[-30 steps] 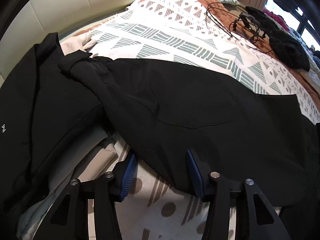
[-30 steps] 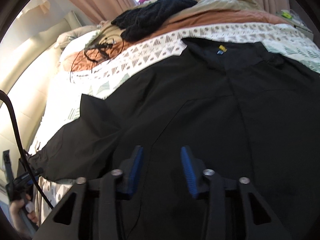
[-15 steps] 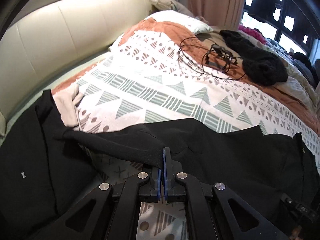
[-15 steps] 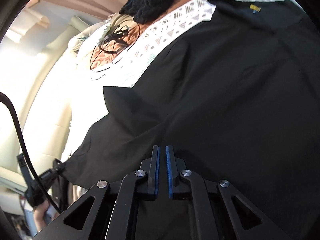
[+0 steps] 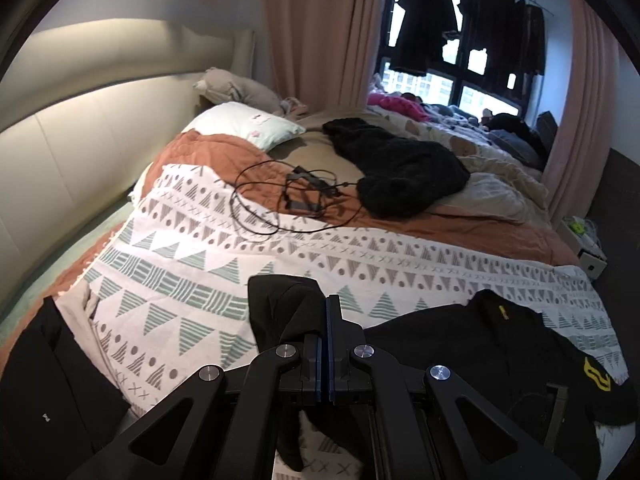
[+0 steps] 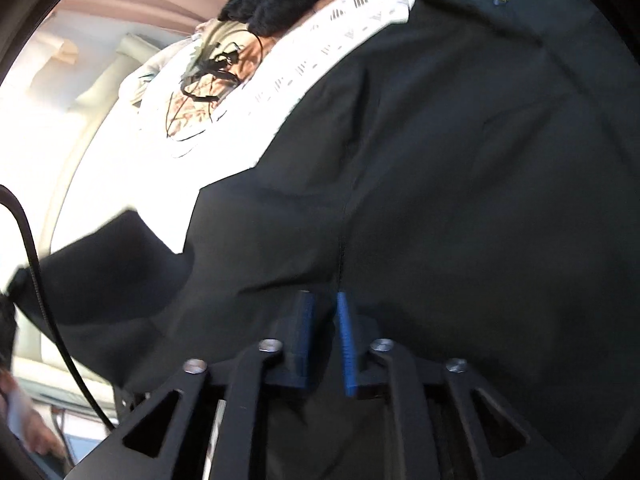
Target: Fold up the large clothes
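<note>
Barely started, first fold just getting going

Left gripper (image 5: pixel 325 344) clamped on black jacket (image 5: pixel 500 352) sleeve; right gripper (image 6: pixel 325 334) nearly closed, grip unclear; everything else unfolded on bed (image 5: pixel 280 256).

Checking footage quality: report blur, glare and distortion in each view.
Left wrist: sharp, fisheye-bent, window bright but readable, left gripper crisp. Right wrist: motion-smeared, headboard side blown white, black garment nearly detailless.

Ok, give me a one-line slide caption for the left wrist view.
Left gripper shut on a lifted fold of the black garment, above the patterned bedspread.
</note>
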### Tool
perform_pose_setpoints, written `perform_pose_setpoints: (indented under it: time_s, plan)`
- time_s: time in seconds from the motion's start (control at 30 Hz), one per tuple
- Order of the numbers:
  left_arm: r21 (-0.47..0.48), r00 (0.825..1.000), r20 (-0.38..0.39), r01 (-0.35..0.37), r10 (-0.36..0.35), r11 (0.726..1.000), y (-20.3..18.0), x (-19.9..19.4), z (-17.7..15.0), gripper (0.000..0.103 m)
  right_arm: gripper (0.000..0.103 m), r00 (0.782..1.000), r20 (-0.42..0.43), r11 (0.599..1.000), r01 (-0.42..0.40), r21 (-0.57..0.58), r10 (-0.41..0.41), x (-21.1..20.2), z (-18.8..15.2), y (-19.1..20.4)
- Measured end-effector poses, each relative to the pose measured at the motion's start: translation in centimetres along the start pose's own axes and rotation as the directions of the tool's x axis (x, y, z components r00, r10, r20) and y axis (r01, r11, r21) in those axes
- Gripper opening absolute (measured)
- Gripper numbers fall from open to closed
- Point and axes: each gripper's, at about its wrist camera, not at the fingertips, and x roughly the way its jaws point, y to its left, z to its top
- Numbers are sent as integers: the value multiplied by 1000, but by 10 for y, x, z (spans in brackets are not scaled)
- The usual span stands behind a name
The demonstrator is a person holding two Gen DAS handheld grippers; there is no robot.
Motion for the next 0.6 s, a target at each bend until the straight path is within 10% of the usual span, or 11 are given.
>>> perform_pose_setpoints:
  time_s: [0.6]
  plan:
    - [107,963,-34,269,-267,957,-141,-27,-1,1,36,963,264,992,12,124,-45,-189,-49,-70]
